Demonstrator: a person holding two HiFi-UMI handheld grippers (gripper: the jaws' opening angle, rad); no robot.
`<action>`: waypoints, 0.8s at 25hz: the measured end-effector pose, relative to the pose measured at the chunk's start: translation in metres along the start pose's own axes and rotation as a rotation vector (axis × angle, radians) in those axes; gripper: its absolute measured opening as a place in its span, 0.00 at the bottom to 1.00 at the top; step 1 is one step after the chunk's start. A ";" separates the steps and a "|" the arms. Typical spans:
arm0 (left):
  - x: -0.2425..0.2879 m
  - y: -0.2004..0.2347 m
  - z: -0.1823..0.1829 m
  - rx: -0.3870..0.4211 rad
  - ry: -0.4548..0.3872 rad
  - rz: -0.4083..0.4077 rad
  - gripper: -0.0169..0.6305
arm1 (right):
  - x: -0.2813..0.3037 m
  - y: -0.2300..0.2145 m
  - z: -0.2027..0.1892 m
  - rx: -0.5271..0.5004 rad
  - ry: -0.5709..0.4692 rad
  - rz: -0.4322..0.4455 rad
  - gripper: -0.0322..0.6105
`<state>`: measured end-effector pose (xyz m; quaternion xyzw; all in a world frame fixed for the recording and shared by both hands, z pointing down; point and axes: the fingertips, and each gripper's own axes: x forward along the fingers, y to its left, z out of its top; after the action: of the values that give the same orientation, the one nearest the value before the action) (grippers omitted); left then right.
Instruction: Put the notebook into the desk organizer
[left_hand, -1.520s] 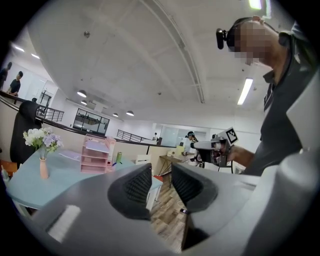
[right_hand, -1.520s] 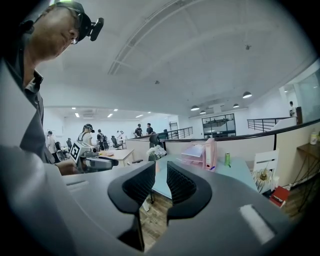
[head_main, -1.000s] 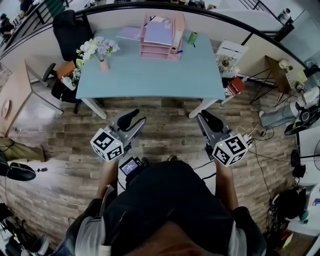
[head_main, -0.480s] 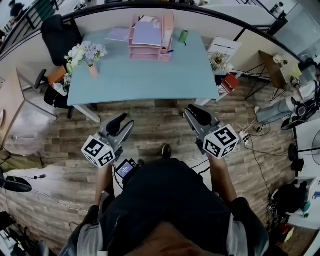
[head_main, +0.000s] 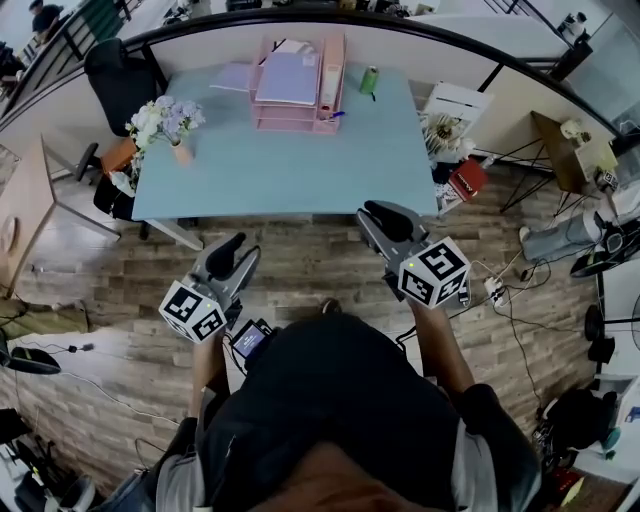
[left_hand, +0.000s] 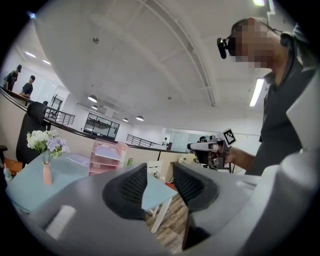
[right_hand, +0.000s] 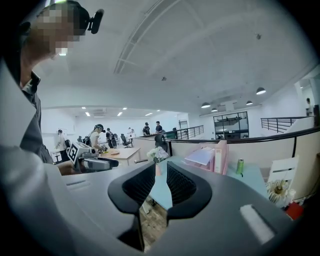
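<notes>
A pink desk organizer (head_main: 300, 105) stands at the far side of the light blue table (head_main: 290, 170). A lavender notebook (head_main: 290, 75) lies on its top tray, and a second pale notebook (head_main: 232, 76) lies flat on the table just left of it. Both grippers hang over the wooden floor, short of the table's near edge. My left gripper (head_main: 232, 250) is low on the left. My right gripper (head_main: 385, 215) is higher, close to the table edge. Each has its jaws nearly together with nothing between them (left_hand: 159, 182) (right_hand: 160, 182). The organizer (right_hand: 212, 157) shows far ahead of the right jaws.
A vase of flowers (head_main: 165, 125) stands at the table's left end, and a green can (head_main: 369, 80) sits right of the organizer. A black chair (head_main: 120, 75) is at the far left. A white stand (head_main: 455, 110), a red box (head_main: 468, 180) and floor cables (head_main: 495, 290) are on the right.
My right gripper has moved forward and left toward the table's near edge. My left gripper has dropped slightly back and left. Jaws look unchanged.
</notes>
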<state>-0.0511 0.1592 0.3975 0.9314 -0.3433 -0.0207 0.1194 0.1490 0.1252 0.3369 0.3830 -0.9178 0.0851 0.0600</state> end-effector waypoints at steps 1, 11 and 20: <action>0.006 -0.002 0.000 0.002 0.002 0.005 0.29 | 0.000 -0.006 0.000 0.001 -0.002 0.009 0.13; 0.059 -0.013 0.003 0.013 0.024 0.075 0.29 | -0.001 -0.069 -0.002 0.025 -0.015 0.074 0.13; 0.097 -0.021 0.000 0.014 0.053 0.099 0.29 | -0.012 -0.114 -0.006 0.052 -0.024 0.090 0.13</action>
<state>0.0363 0.1126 0.3967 0.9143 -0.3858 0.0120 0.1230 0.2390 0.0559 0.3536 0.3439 -0.9323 0.1066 0.0351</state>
